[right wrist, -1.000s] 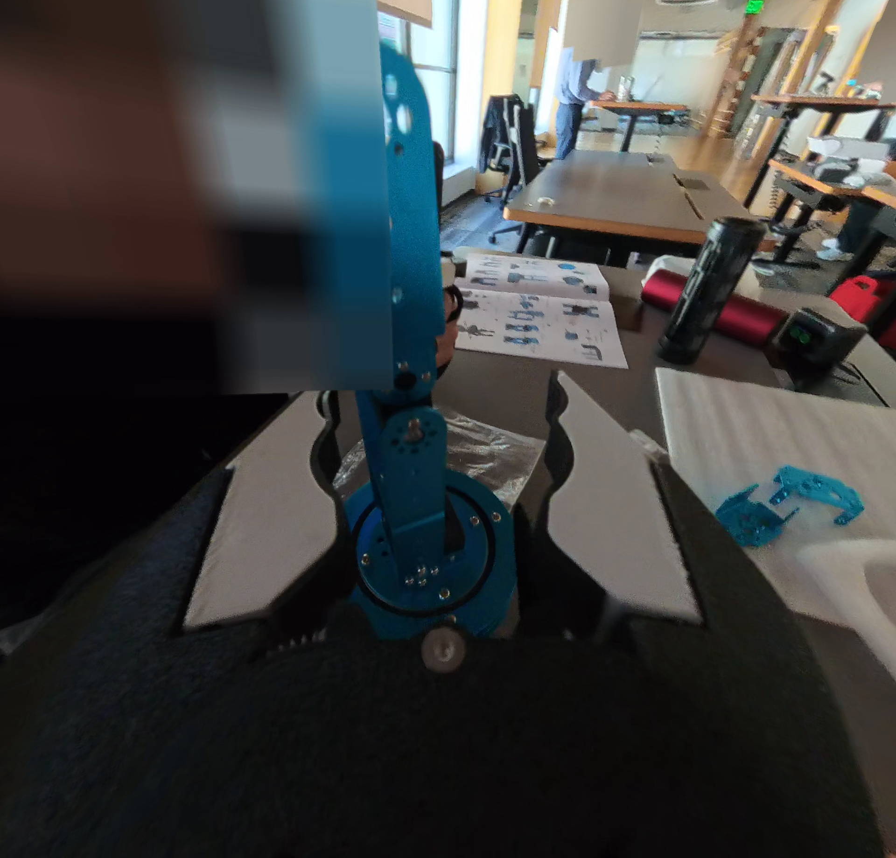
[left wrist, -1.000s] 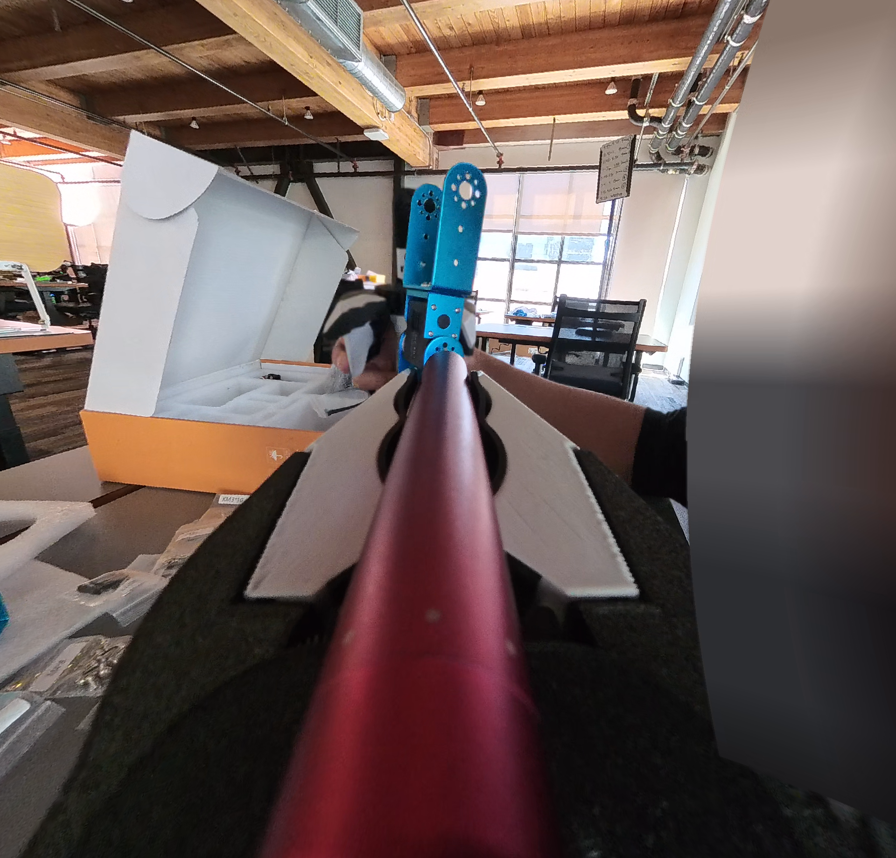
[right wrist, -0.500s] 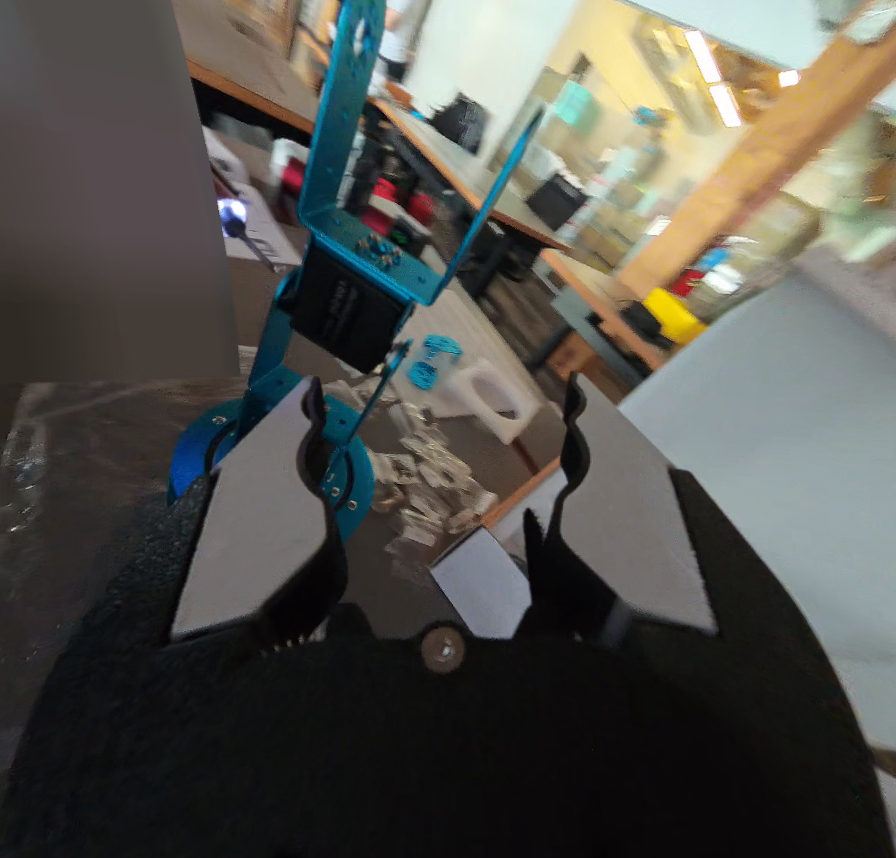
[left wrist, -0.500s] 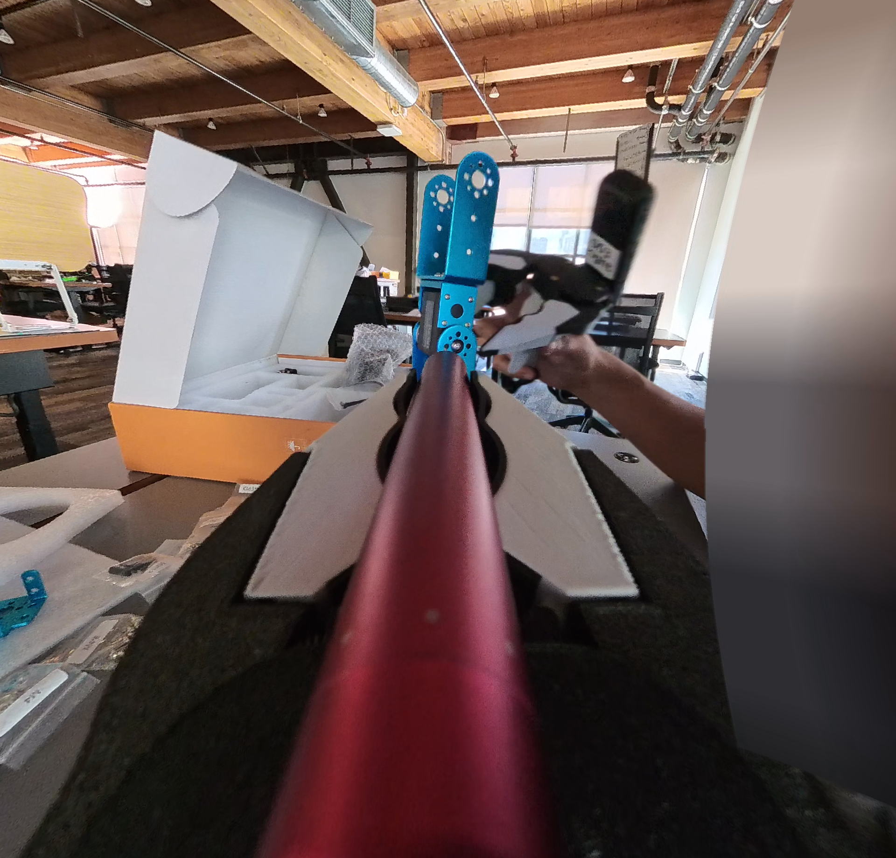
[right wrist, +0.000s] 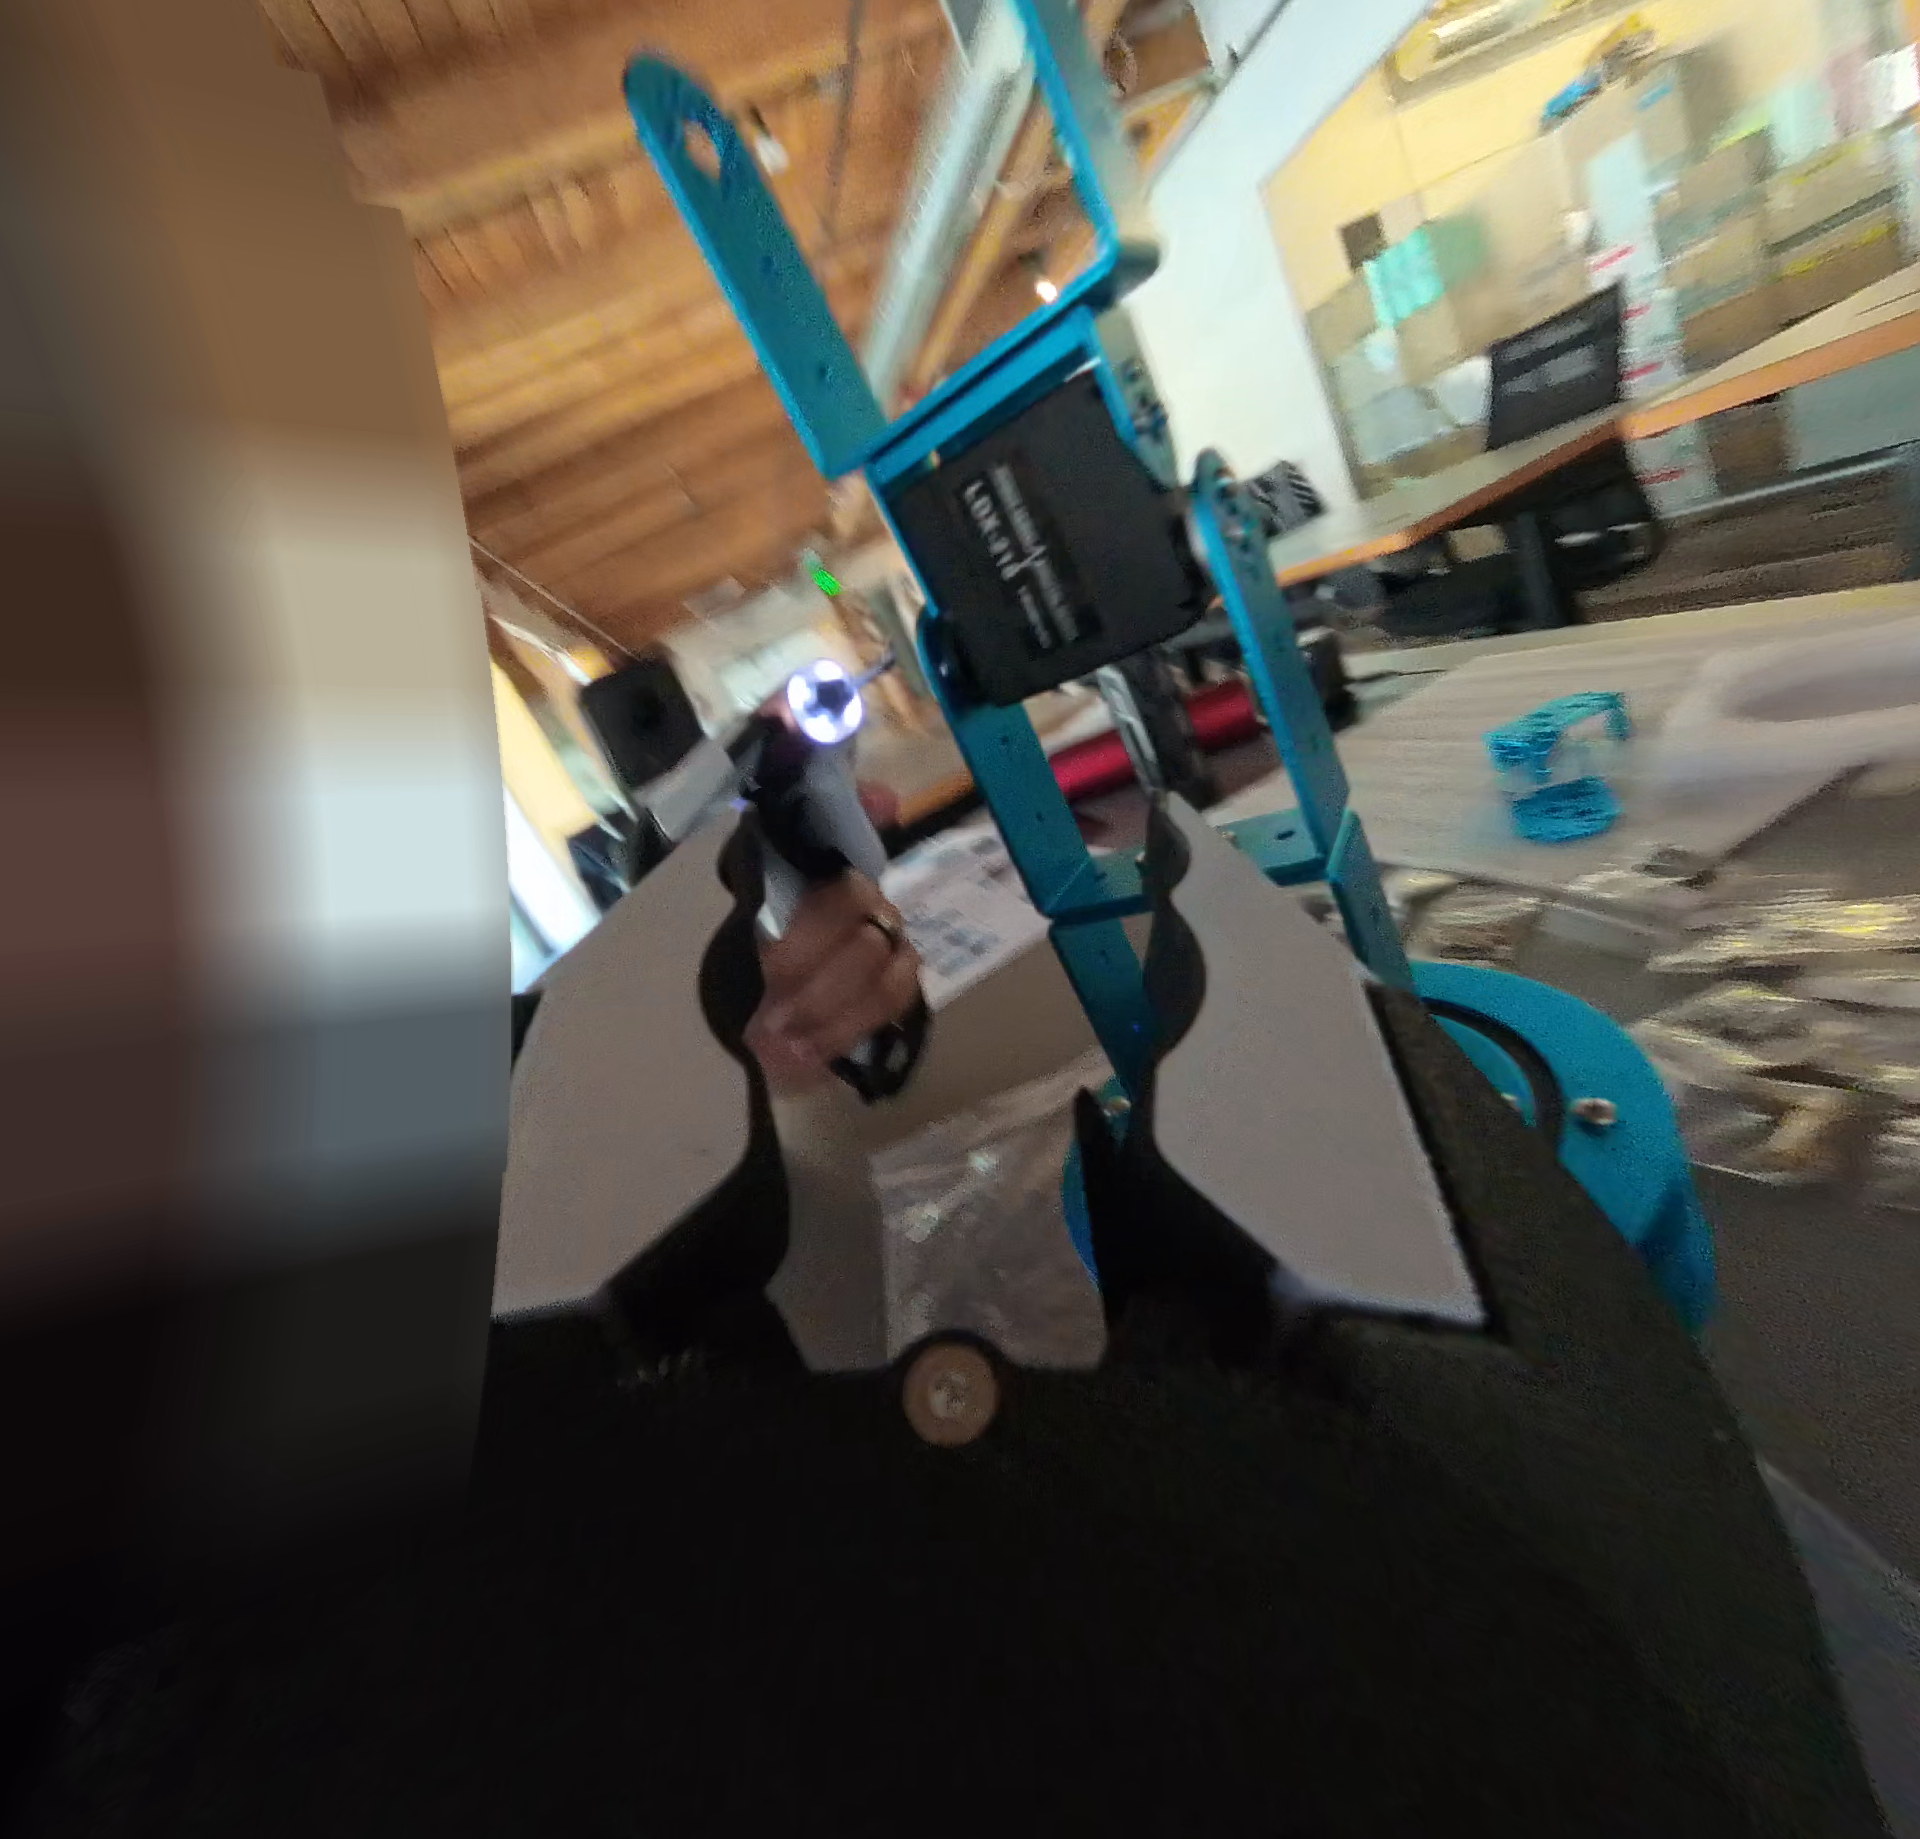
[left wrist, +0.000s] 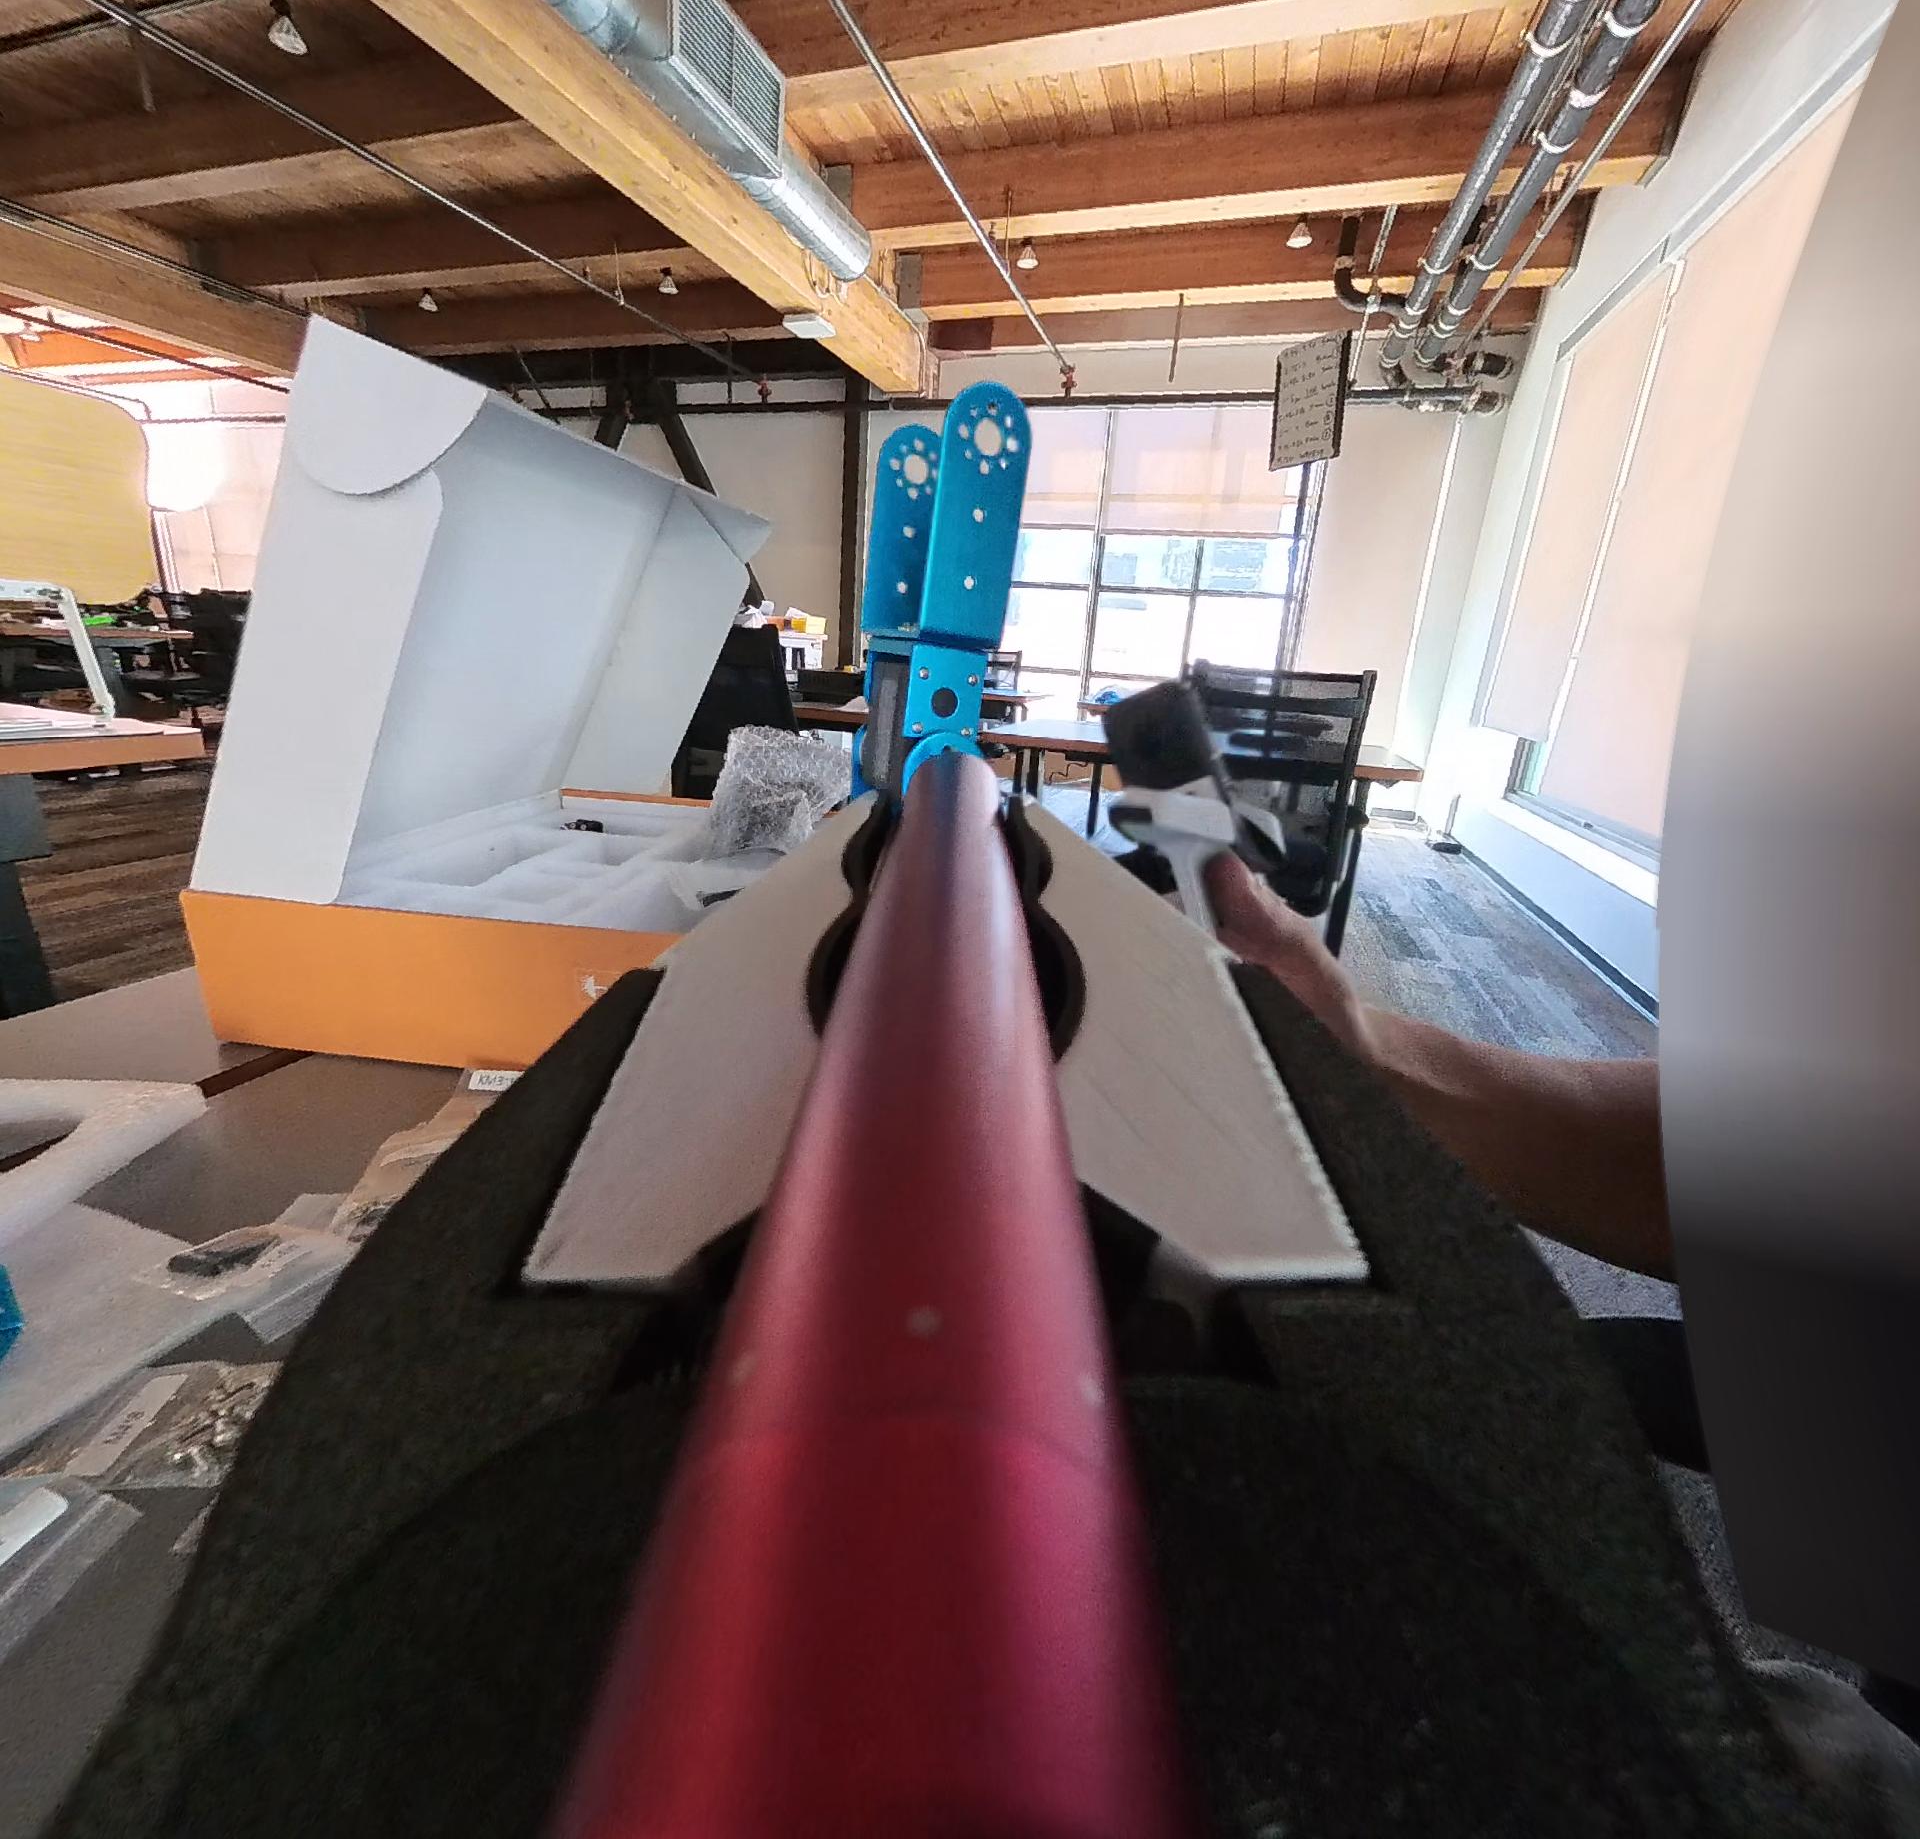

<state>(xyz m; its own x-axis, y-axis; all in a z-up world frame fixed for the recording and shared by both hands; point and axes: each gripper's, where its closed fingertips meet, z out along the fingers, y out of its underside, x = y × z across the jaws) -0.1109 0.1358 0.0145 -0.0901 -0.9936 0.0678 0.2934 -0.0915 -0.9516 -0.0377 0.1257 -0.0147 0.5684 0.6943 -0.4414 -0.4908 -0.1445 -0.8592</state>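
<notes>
My left gripper (left wrist: 943,802) is shut on a red cylindrical screwdriver (left wrist: 914,1270) that runs out along its fingers. Its tip points at the lower joint of an upright blue metal robot arm (left wrist: 961,563). My right gripper (left wrist: 1184,813) shows to the right of that arm, held by a hand. In the right wrist view, the right gripper (right wrist: 945,833) is open and empty. The blue arm's lower strut (right wrist: 1091,916) stands just inside its right finger. Above are the black servo (right wrist: 1039,563) and, to the right, the round blue base (right wrist: 1558,1093). The screwdriver's lit ring (right wrist: 824,707) faces this camera.
An open white and orange box (left wrist: 416,958) with foam insert stands at left, with bubble wrap (left wrist: 769,792) beside it. White foam (left wrist: 62,1145) and bags of small parts (left wrist: 208,1259) lie near. In the right wrist view there are loose blue brackets (right wrist: 1548,761), parts bags (right wrist: 1766,1010) and a booklet (right wrist: 956,927). The black servo (right wrist: 1039,563) lies some 4 cm from my right tips, 11 cm from my left tips.
My right gripper has come off the blue arm's round base, swung round to the arm's other side and dropped lower, tilted. My left gripper still holds the red screwdriver at the arm.
</notes>
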